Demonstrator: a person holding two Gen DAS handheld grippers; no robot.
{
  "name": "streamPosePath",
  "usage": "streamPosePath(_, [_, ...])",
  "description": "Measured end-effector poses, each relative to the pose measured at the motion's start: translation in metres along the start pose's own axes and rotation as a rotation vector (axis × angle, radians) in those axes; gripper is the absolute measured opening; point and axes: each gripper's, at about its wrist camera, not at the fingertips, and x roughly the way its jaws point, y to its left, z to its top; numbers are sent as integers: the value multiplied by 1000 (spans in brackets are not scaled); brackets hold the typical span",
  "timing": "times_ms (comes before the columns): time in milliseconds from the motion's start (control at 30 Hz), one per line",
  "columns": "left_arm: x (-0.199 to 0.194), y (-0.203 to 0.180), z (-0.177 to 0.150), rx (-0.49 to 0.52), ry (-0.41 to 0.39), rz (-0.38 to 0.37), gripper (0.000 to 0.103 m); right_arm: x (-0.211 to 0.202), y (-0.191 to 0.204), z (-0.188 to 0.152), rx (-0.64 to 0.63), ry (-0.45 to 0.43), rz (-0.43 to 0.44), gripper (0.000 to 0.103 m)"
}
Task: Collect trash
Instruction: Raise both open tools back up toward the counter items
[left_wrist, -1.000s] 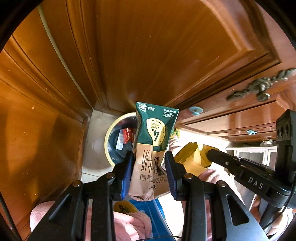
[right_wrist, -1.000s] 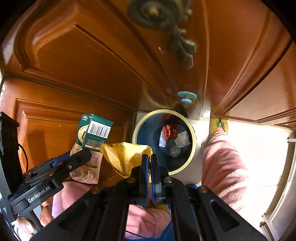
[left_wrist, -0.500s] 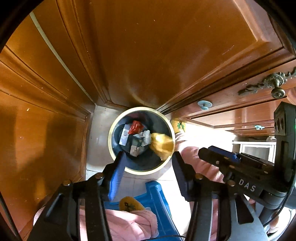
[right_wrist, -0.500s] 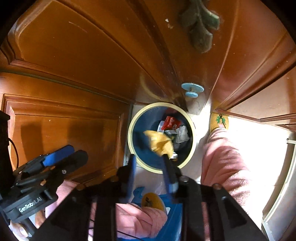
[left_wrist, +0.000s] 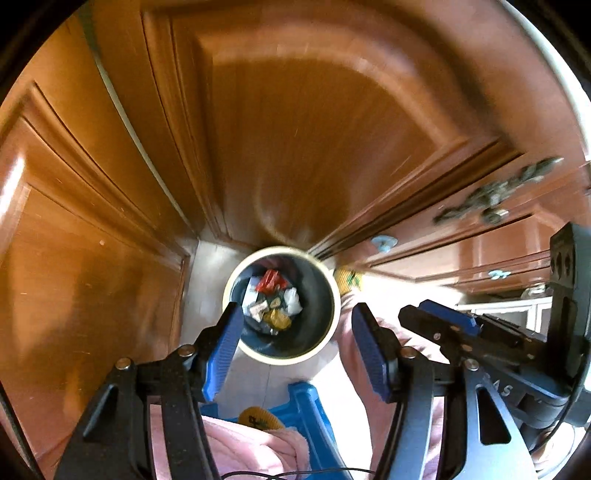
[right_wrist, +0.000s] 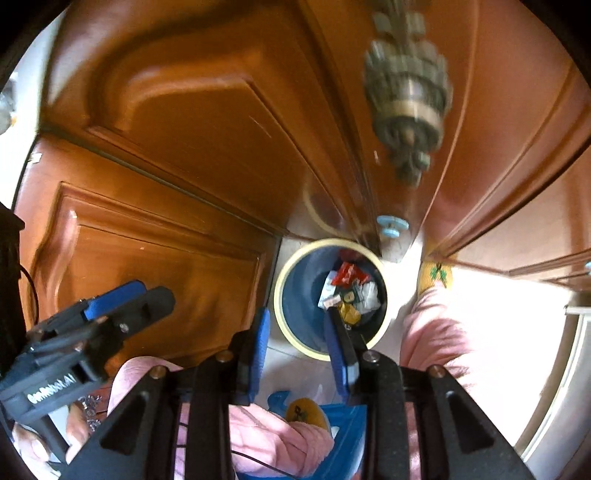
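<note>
A round bin with a pale yellow rim (left_wrist: 330, 288) (right_wrist: 282, 284) stands on the floor against the wooden cabinets. Inside lie several wrappers, among them a red packet (left_wrist: 271, 278) (right_wrist: 345, 273) and a yellow wrapper (left_wrist: 279, 319) (right_wrist: 349, 312). My left gripper (left_wrist: 295, 350) is open and empty, high above the bin. My right gripper (right_wrist: 297, 345) is open and empty too, also above the bin. The right gripper shows at the right of the left wrist view (left_wrist: 439, 321); the left gripper shows at the left of the right wrist view (right_wrist: 122, 299).
Brown wooden cabinet doors (left_wrist: 295, 129) (right_wrist: 184, 147) rise behind the bin, with an ornate metal handle (right_wrist: 406, 96). A blue stool (left_wrist: 306, 406) and the person's pink-clad legs and yellow slippers (right_wrist: 437, 275) are below the grippers.
A second ago the left gripper held a milk carton and the right a yellow wrapper. Both opened and the items dropped into the bin. Both grippers have since risen.
</note>
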Motion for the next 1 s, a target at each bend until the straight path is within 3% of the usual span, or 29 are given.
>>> streamPosePath(467, [-139, -25, -9, 62, -286, -90, 61, -112, 47, -18, -161, -225, -53, 31])
streamPosePath(667, [-206, -43, -8, 116, -443, -105, 70, -158, 63, -21, -197, -306, -44, 31])
streamPosePath(1000, [-292, -82, 9, 220, -637, -99, 75, -246, 82, 14, -236, -458, -21, 31])
